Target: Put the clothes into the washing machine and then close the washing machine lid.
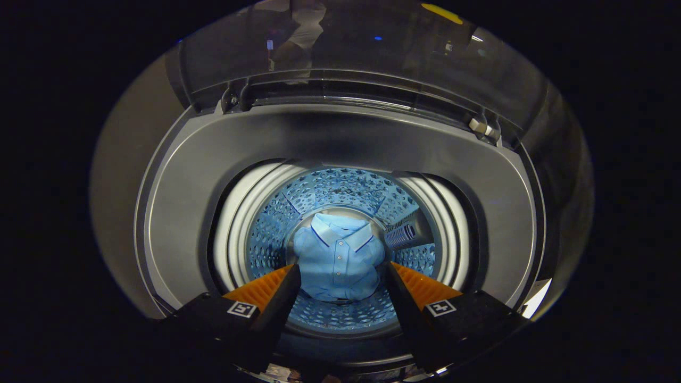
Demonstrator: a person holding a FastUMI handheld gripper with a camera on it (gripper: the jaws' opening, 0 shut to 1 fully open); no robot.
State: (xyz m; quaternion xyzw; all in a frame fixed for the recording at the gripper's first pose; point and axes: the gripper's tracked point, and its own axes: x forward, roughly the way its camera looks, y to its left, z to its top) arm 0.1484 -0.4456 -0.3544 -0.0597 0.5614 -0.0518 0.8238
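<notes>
Tongs: the tongs [340, 274] hang over the mouth of the washing machine, looking straight down into it; the two fingers stand wide apart with nothing held between them.
Shirt: a light blue button-front shirt with a folded collar [338, 260] lies at the bottom of the drum, collar toward the far side, row of small buttons running down its middle. It sits well beyond the fingertips and shows in the gap between them, touching neither.
Drum: the perforated metal drum [276, 234] is lit in a blue tone; its hole-patterned wall rings the shirt on all sides. A ribbed grey insert [400, 235] is fixed to the drum wall just right of the shirt.
Tub ring: a white ring [234, 223] circles the drum opening, and a broad grey plastic top deck [340, 135] surrounds that.
Lid: the dark, glossy transparent lid [362, 48] stands raised at the far side of the machine, held by hinges at its left [234, 98] and right [481, 126] corners. Dim reflections show on its surface.
</notes>
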